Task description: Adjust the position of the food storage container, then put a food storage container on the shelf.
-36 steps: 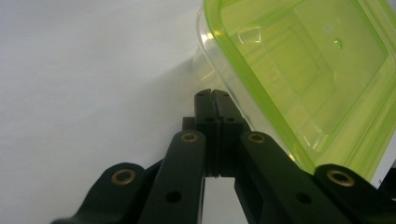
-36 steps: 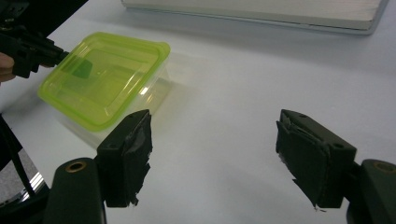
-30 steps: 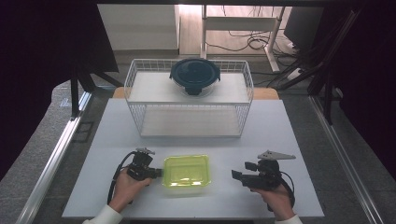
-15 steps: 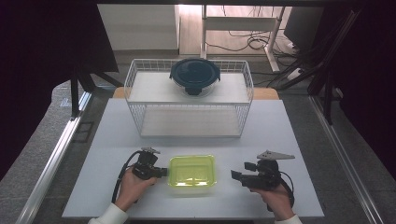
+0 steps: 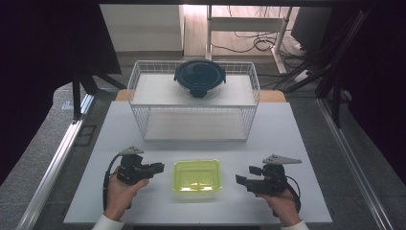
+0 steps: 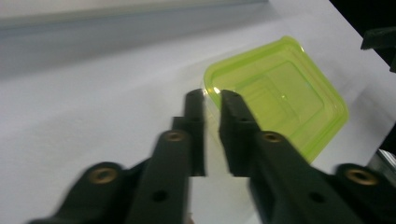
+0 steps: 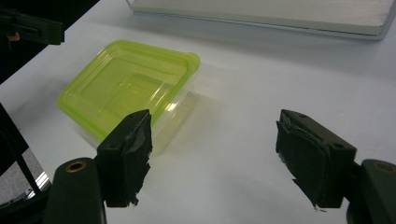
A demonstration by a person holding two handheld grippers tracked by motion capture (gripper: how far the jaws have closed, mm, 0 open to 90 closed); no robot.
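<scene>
Green container [image 5: 197,175] sits lidded on the white table [image 5: 311,143], between both tools and untouched. Left gripper [image 5: 155,168], jaws nearly closed on nothing, points at its near corner; right gripper [image 5: 242,180] gapes wide just beside it. Beyond stands a wire rack [image 5: 194,103] bearing a dark lidded bowl [image 5: 199,76]. Any lifting seems undone.

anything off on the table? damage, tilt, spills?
One thing: the pads on the right gripper look torn and ragged along their lower edges. Otherwise tidy: the green lidded box sits flat and shut between the two grippers, and the dark round container rests level on the wire rack. No spills visible.
</scene>
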